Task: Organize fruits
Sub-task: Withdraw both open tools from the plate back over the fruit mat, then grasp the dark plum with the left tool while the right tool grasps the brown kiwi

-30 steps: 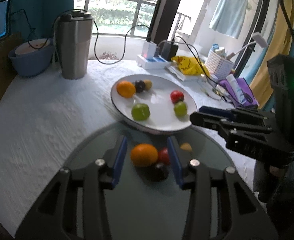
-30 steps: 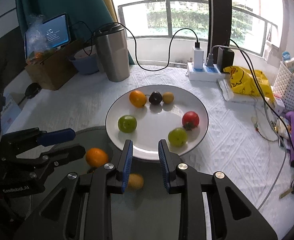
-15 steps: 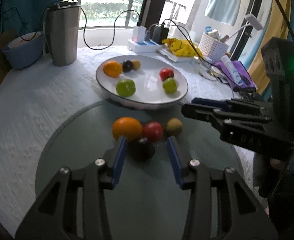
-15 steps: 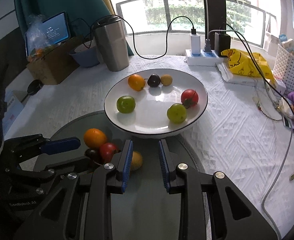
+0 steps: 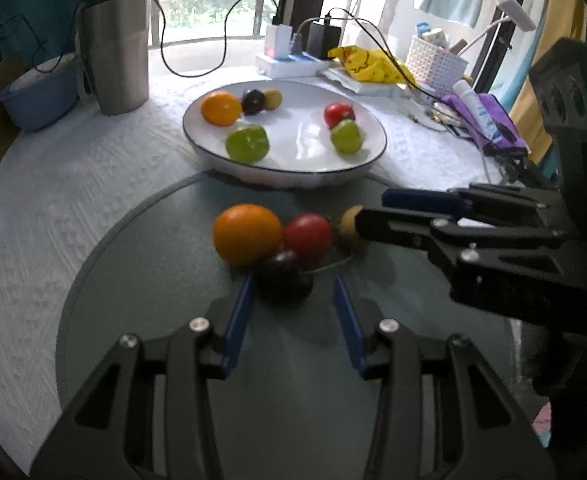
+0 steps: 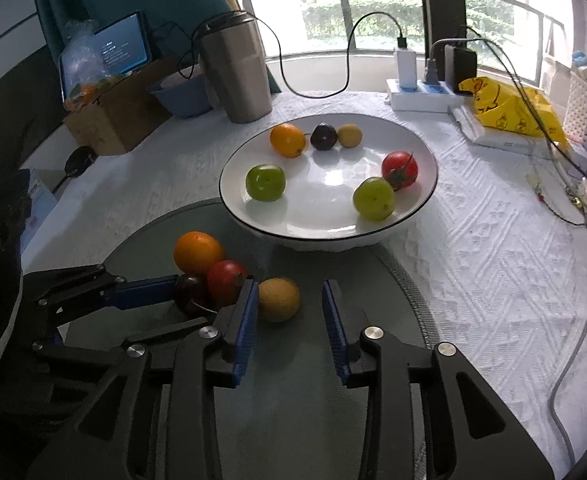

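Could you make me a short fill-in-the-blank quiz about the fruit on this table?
1. The white round plate holds ___ fruits.
2. On the round glass mat, the red tomato lies between the large orange fruit and the ___ oval fruit.
3. The dark purple plum lies just ahead of the ___ gripper.
4. Both of the plate's green fruits lie on the side ___ the mat.

Missing words: six; brown; left; nearer

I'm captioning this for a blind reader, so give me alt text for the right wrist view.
The right gripper, jaws open, hovers over a brownish-yellow fruit on a grey mat, beside an orange, tomato and dark plum. Behind sits a white bowl holding six fruits.
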A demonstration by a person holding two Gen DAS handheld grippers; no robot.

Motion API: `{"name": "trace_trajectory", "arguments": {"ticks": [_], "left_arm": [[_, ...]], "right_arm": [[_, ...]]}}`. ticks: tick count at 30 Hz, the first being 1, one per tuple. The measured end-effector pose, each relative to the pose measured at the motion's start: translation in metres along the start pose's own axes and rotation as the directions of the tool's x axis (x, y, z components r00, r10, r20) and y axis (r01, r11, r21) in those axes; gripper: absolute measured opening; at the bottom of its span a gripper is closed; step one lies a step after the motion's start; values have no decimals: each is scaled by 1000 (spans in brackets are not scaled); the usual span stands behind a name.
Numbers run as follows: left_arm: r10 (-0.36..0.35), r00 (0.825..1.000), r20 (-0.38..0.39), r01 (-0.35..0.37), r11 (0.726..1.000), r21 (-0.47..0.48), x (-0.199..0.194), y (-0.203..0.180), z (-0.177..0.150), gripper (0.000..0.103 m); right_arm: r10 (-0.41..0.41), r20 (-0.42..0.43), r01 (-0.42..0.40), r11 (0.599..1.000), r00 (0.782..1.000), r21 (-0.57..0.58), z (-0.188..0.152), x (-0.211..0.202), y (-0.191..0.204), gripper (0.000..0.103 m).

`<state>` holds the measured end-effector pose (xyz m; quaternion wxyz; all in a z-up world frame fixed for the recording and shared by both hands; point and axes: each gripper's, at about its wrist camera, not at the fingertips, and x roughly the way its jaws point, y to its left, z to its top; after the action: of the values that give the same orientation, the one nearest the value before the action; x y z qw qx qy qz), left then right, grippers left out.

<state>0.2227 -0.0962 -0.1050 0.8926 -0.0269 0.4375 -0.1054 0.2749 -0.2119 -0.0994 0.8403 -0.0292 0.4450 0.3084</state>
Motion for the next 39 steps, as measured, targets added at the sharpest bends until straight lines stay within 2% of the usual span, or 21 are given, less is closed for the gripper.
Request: {"name": "trace_trajectory", "arguments": {"ticks": [10,16,29,39], "left_arm": [[38,999,-1,-38,999,38,4,-5,1,42],[47,999,0,-47,998,41,3,-5,1,30],[43,999,20,-44,998,40,-6,-9,-3,29],[41,996,74,-45,998,49,-26,-11,5,29]], "right_arm": [[27,-33,-28,999,999,-43,-2,9,7,35],[26,-16,-27,999,1000,-47,-2,4,6,31],[-15,34,16,999,999,-29,-1,-17,-5,31],[-37,67,38,999,997,-25,0,-33,-7,31]]}}
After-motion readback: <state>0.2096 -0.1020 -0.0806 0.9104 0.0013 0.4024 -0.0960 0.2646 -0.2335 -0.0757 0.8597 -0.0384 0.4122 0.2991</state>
